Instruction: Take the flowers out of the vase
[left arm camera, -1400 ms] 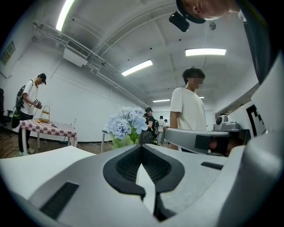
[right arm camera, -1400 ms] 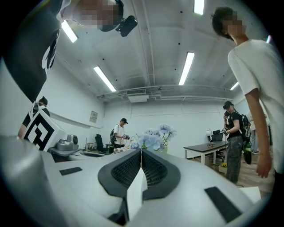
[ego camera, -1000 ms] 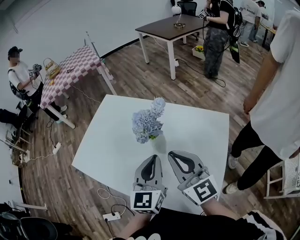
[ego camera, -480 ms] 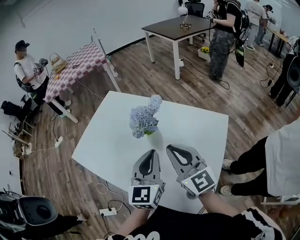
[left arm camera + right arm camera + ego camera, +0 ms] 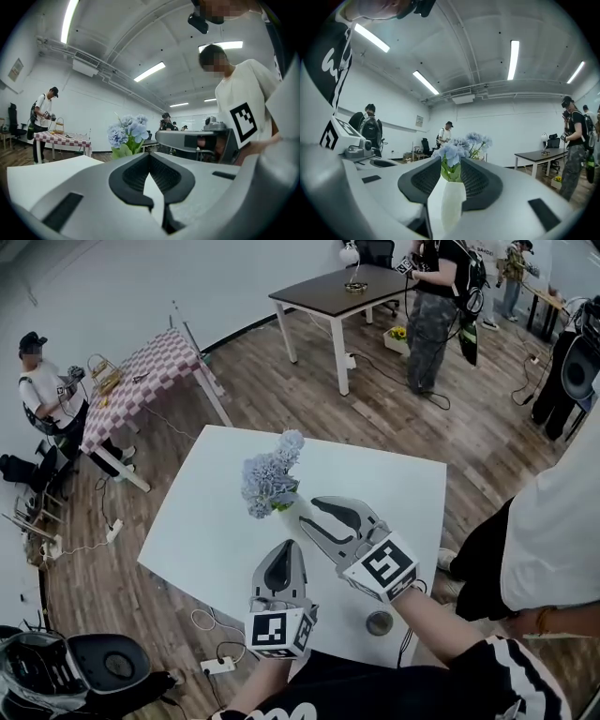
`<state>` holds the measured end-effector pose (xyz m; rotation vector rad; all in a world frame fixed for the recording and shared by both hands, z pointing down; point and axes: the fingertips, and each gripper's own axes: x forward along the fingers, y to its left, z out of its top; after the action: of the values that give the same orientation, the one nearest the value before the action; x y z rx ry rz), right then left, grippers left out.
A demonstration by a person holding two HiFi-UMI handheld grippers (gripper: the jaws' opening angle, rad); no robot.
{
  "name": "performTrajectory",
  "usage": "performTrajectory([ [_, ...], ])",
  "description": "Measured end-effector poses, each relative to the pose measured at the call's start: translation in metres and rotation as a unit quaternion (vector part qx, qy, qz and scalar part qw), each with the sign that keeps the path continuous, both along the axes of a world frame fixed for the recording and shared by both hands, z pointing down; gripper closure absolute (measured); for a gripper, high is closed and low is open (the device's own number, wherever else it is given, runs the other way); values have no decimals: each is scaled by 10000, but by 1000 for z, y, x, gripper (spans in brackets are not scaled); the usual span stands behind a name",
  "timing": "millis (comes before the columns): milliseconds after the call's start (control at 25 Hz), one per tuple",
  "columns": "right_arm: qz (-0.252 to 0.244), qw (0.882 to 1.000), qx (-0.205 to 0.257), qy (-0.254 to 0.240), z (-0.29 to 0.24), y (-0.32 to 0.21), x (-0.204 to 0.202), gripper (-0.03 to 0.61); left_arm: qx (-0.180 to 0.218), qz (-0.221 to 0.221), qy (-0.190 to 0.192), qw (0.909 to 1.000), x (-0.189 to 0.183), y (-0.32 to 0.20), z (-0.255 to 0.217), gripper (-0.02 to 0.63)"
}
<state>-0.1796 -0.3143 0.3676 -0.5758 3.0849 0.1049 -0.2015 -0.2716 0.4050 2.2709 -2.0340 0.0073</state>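
Blue flowers [image 5: 267, 479] standing in the white vase [image 5: 452, 206] near the middle of the surface [image 5: 206, 521], none out yet. Just in front, left gripper [image 5: 283, 554] closed tight on nothing, short of the vase. To the right, right gripper [image 5: 309, 515] with jaws opening, vase framed in the gap but not pressed. Likely to lift or tip the whole vase if closed low on its body instead of the stems; likely to drag it over on the pull, with nothing steadying it.

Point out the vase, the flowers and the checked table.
vase [image 5: 452, 206], right gripper view, on its white body.
flowers [image 5: 267, 479], head view, on the blue blooms.
checked table [image 5: 150, 371], head view, on its cloth top.
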Motion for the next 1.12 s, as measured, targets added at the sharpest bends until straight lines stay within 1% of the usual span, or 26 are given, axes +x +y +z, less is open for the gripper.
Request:
performTrajectory([
  [80,-81,9999,-7,110,2,-6,-6,445,-8,-9,-30,10000,-1,0,0,612],
  [200,-155,9994,-1,318,11,-12,-20,406,-59,-6,-84,9999,-3,2,2,612],
  [280,-151,9993,-32,346,13,-17,-26,379,-79,-10,-113,9999,-5,4,2,612],
  [520,-167,9983,-185,519,23,-37,-46,336,-91,-53,-178,9998,-12,3,2,612],
  [680,-228,9975,-249,620,31,-44,-58,327,-142,-97,-201,9997,-15,5,8,612],
  [800,-294,9969,-231,686,31,-46,-59,325,-130,-99,-217,9996,-14,5,5,612],
  [960,-367,9965,-351,663,31,-46,-57,319,-146,-74,-265,9995,-16,6,5,612],
  [1120,-473,9958,-265,731,30,-43,-56,308,-185,-68,-292,9994,-14,10,6,612],
])
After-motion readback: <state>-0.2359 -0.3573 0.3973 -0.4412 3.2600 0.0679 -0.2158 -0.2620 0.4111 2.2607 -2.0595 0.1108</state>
